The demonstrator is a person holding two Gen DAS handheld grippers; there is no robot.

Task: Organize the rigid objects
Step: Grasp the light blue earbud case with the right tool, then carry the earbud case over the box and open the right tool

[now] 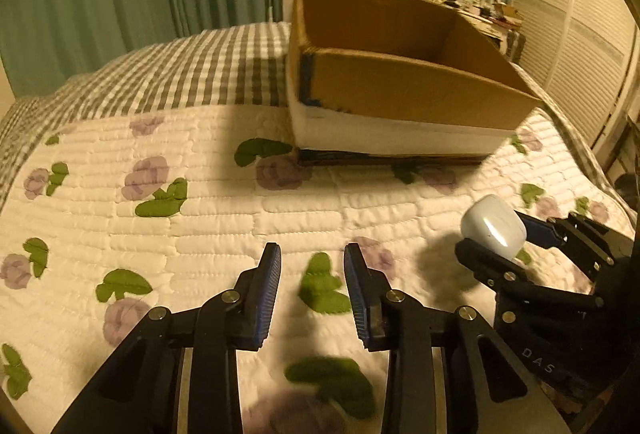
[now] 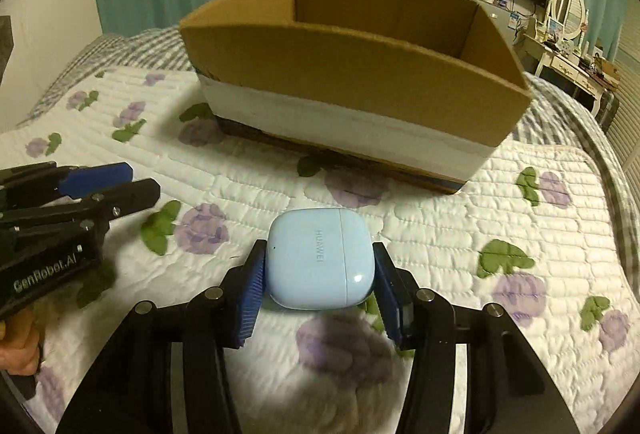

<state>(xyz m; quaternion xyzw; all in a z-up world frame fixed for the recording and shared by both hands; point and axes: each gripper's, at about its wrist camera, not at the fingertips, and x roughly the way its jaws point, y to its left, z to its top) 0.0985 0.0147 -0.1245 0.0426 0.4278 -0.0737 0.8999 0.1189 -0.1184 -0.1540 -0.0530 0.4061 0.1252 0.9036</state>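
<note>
A light blue earbud case (image 2: 316, 258) sits between the blue pads of my right gripper (image 2: 319, 250), which is shut on it just above the quilt. The left wrist view shows the same case (image 1: 494, 228) at the right, held off the bed by the right gripper (image 1: 492, 236). My left gripper (image 1: 312, 254) stands narrowly open over the quilt with nothing between its fingers; it shows at the left edge of the right wrist view as well (image 2: 140, 180). An open cardboard box (image 2: 352, 74) stands on the bed beyond both grippers, and its floor is hidden.
The white quilt (image 1: 160, 234) with purple flowers and green leaves covers the bed, with a grey checked blanket (image 1: 180, 74) behind. The box (image 1: 400, 90) has a white band low on its wall. A hand (image 2: 16, 350) grips the left tool. A dresser (image 2: 568, 62) stands at far right.
</note>
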